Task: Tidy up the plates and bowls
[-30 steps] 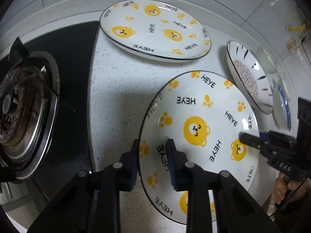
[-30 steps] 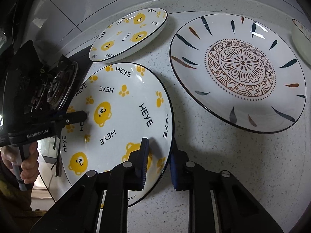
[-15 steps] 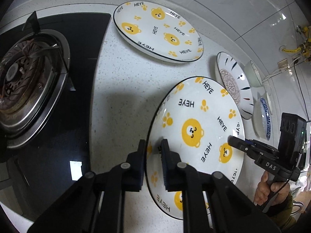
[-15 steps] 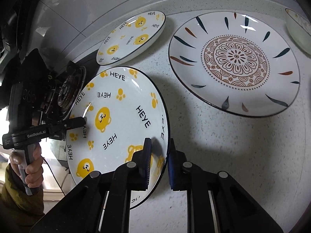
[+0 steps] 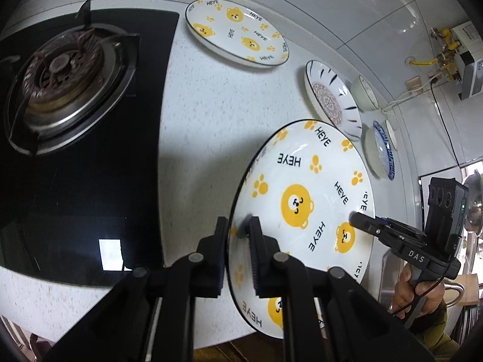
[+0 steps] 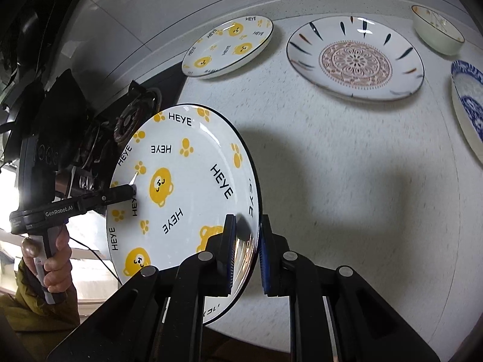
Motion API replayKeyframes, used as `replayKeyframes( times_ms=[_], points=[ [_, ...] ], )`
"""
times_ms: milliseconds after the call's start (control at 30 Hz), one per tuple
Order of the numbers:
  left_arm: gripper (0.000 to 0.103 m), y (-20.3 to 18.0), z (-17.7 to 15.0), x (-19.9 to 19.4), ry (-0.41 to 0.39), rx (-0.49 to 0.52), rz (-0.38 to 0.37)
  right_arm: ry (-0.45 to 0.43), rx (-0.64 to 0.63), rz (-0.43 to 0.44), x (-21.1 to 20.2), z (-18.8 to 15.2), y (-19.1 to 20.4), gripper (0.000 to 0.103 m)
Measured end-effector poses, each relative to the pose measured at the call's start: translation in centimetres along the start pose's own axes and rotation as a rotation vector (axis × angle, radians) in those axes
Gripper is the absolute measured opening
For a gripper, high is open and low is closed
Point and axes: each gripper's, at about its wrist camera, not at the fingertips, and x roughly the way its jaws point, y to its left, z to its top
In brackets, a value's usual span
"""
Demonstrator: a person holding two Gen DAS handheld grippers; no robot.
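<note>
A white plate with yellow bears and "HEYE" lettering [image 5: 302, 199] hangs tilted above the speckled counter, held by both grippers at opposite rims. My left gripper [image 5: 238, 226] is shut on its left rim, and shows in the right wrist view as a black tool [image 6: 131, 191] on the plate's far edge. My right gripper [image 6: 247, 229] is shut on the right rim of the same plate [image 6: 187, 187]; its tip [image 5: 359, 218] shows in the left wrist view. A second bear plate [image 5: 238, 34] [image 6: 229, 45] lies flat at the back of the counter.
A gas hob with a burner [image 5: 60, 75] fills the left. Along the wall lie a plate with a mandala pattern [image 6: 356, 58], a small pale bowl [image 6: 437, 34] and a blue-patterned dish [image 6: 468, 114]. A person's hands grip both tool handles.
The bear plate has come up off the counter and tilted, carried by both grippers. The left jaws have closed tighter on the rim. Both views have drawn back, showing more counter.
</note>
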Motion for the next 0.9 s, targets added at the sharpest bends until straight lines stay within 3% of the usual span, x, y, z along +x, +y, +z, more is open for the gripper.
replayKeyframes(
  times_ms=[200, 467, 900],
  points=[
    [0.013, 1.2, -2.2, 1.7, 0.048, 0.012, 0.014, 0.032, 0.043, -0.001, 1.9, -2.4, -0.8, 0.013],
    [0.013, 2.4, -3.1, 4.9, 0.116, 0.011, 0.026, 0.061, 0.085, -0.053, 4.5, -3.0, -1.4, 0.013],
    [0.016, 2.5, -3.1, 4.7, 0.052, 0.101, 0.048, 0.06, 0.067, -0.073, 4.6, -2.8, -1.0, 0.014]
  ],
)
